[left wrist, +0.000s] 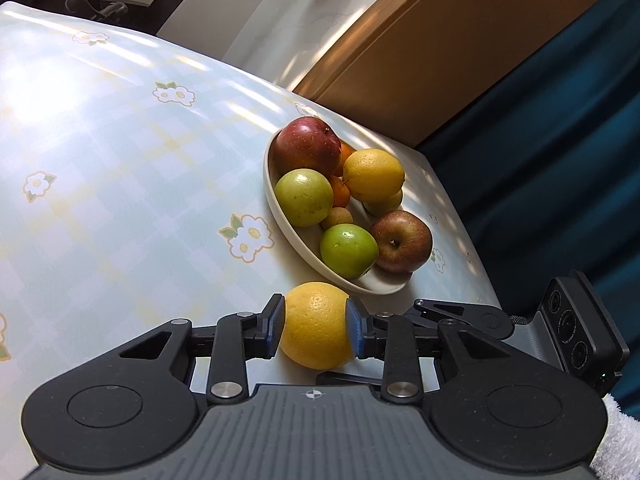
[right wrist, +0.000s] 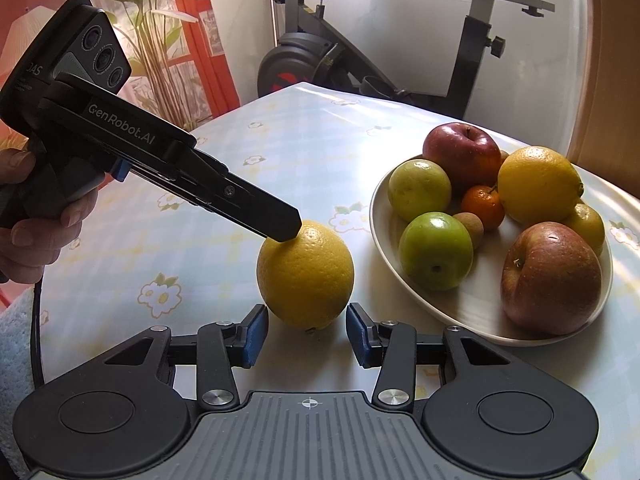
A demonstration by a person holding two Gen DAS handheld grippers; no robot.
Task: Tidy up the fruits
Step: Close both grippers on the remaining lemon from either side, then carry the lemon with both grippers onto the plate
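Note:
My left gripper [left wrist: 315, 326] is shut on a large yellow citrus fruit [left wrist: 316, 326], blue pads pressed on both its sides, just in front of the bowl's near rim. The right wrist view shows the same fruit [right wrist: 306, 276] resting on the table with the left gripper [right wrist: 286, 230] on its top. My right gripper [right wrist: 306, 334] is open, its pads apart just short of the fruit, not touching. A cream oval bowl [left wrist: 296, 236] holds red apples, green apples, a yellow citrus [left wrist: 374, 174], small oranges and a small brown fruit; it also shows in the right wrist view [right wrist: 378, 224].
The table [left wrist: 120, 160] has a pale checked cloth with flower prints. Its edge runs just behind the bowl, with a wooden panel [left wrist: 440, 48] and blue curtain [left wrist: 560, 140] beyond. An exercise bike [right wrist: 360, 64] stands past the far end. A white towel [right wrist: 14, 344] lies at left.

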